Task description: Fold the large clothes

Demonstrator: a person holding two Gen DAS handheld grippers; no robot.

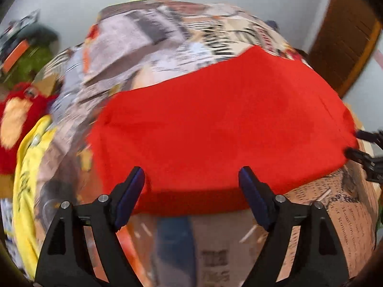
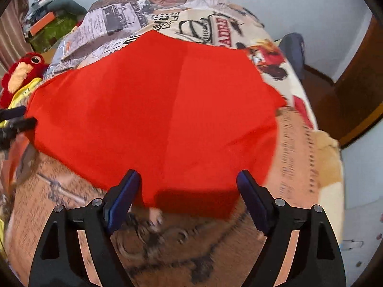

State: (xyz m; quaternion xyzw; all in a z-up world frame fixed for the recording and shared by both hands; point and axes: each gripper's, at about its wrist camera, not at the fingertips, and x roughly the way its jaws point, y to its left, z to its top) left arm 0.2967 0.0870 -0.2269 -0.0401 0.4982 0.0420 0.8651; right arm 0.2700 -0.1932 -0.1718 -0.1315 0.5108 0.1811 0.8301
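Note:
A large red garment (image 1: 215,124) lies spread flat on a bed with a newspaper-print cover (image 1: 155,40). It also shows in the right wrist view (image 2: 155,110). My left gripper (image 1: 191,174) is open, its jaws wide apart just above the garment's near edge, holding nothing. My right gripper (image 2: 189,179) is open too, jaws wide over the garment's near hem, empty. The right gripper shows at the garment's right edge in the left wrist view (image 1: 359,143). The left gripper shows at the garment's left edge in the right wrist view (image 2: 16,117).
A red plush toy (image 2: 21,71) and a yellow garment (image 1: 28,172) lie at the bed's left side. Green and orange clutter (image 2: 47,26) is piled beyond. A wooden door (image 1: 344,38) stands at the right. A dark blue item (image 2: 292,47) sits by the bed's far right corner.

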